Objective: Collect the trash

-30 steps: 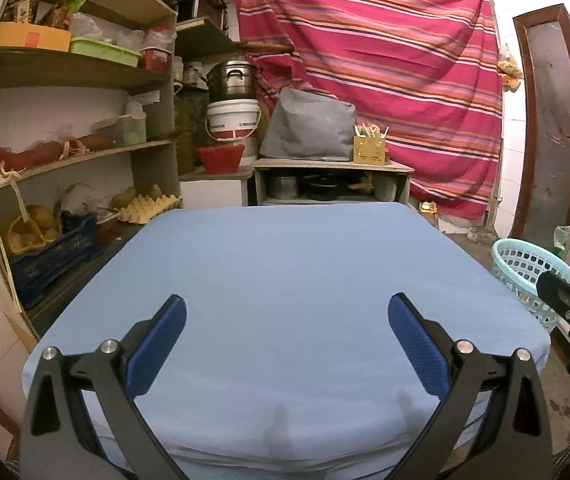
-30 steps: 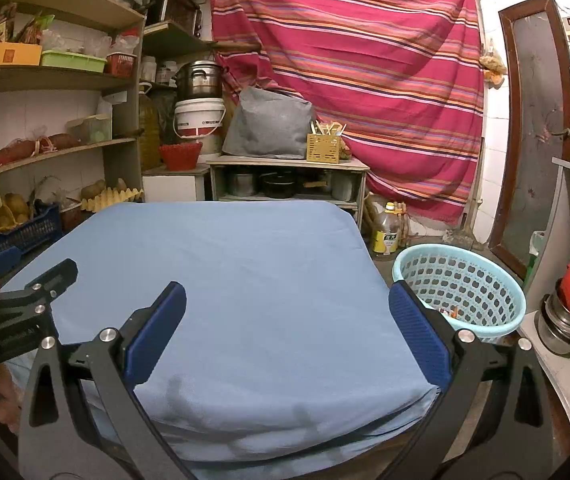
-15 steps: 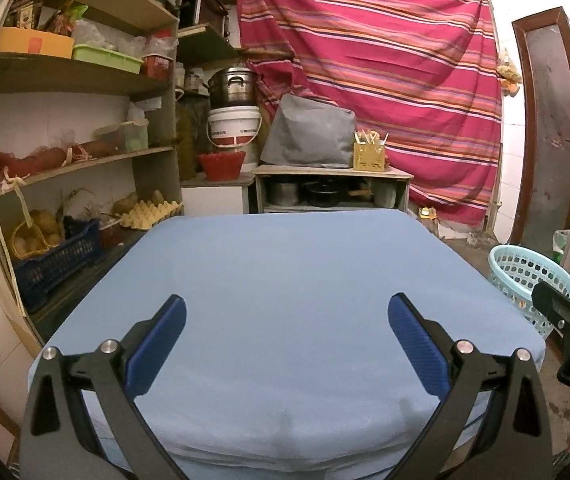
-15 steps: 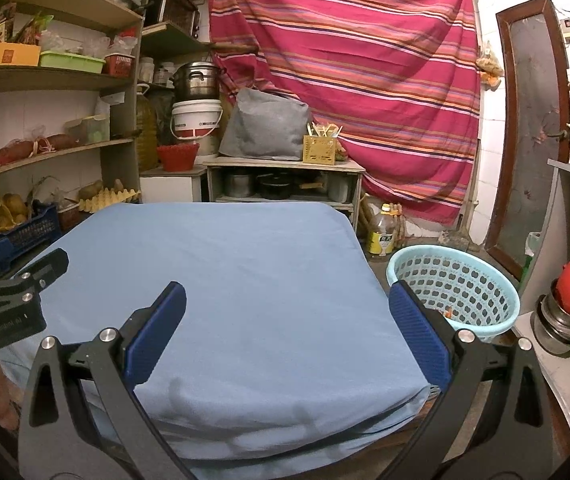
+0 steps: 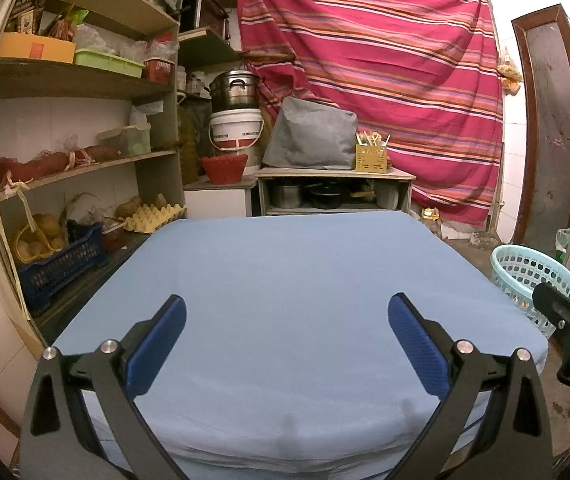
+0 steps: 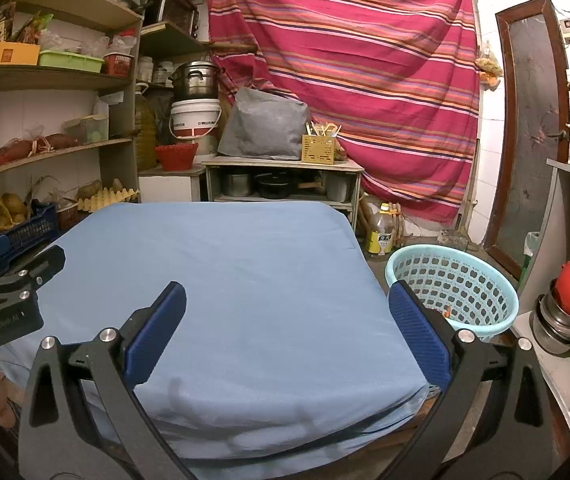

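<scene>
My right gripper (image 6: 285,320) is spread wide w/ nothing in it, and my left gripper (image 5: 285,332) is spread wide and empty too. Both hang over the near edge of the table (image 6: 225,260), which has a blue cloth on it. I can't see any trash on the cloth, so there is nothing to pick up here. The trash place is the light green basket (image 6: 451,280). It sits on the floor just beside the table's right edge, at abt 2 o'clock from my right gripper. From my left gripper the basket (image 5: 525,276) is at abt 3 o'clock, further off. So the right hand is nearer to it. The basket is round, so no long side to line up with. I see a small orange bit inside it, too small to tell what. I think most of the job may be done. Room to move is good over the cloth. Shelves (image 5: 85,160) crowd the left side, and a counter w/ a pot (image 6: 561,320) crowds the far right.
</scene>
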`<state>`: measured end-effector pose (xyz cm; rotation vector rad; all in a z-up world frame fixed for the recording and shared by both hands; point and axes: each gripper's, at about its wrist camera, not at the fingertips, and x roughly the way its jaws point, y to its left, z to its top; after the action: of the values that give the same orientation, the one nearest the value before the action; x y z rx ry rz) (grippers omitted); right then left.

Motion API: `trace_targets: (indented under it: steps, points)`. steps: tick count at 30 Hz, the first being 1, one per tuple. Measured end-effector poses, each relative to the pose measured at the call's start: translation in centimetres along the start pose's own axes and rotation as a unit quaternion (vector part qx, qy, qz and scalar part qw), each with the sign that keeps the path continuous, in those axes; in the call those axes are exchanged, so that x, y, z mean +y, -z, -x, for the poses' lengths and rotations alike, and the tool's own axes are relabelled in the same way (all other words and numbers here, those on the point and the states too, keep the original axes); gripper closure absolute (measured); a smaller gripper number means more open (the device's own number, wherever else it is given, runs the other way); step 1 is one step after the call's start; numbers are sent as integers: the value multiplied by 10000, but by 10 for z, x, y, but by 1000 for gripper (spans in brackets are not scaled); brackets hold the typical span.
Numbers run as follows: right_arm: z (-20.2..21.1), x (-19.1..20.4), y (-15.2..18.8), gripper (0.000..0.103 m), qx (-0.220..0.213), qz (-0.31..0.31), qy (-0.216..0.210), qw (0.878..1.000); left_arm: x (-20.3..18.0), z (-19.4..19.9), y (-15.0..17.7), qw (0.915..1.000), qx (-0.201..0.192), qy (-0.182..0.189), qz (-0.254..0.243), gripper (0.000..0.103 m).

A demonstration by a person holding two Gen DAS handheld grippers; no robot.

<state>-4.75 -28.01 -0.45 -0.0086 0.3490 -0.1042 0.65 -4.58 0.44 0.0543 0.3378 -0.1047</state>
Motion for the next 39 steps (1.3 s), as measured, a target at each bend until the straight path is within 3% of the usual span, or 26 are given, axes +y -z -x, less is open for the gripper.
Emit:
trace_targets:
  steps: [39]
  points:
    - [0,2,-1,4,-6,16,14,10000,13,-1,-1,10000,-20,-48,12,4]
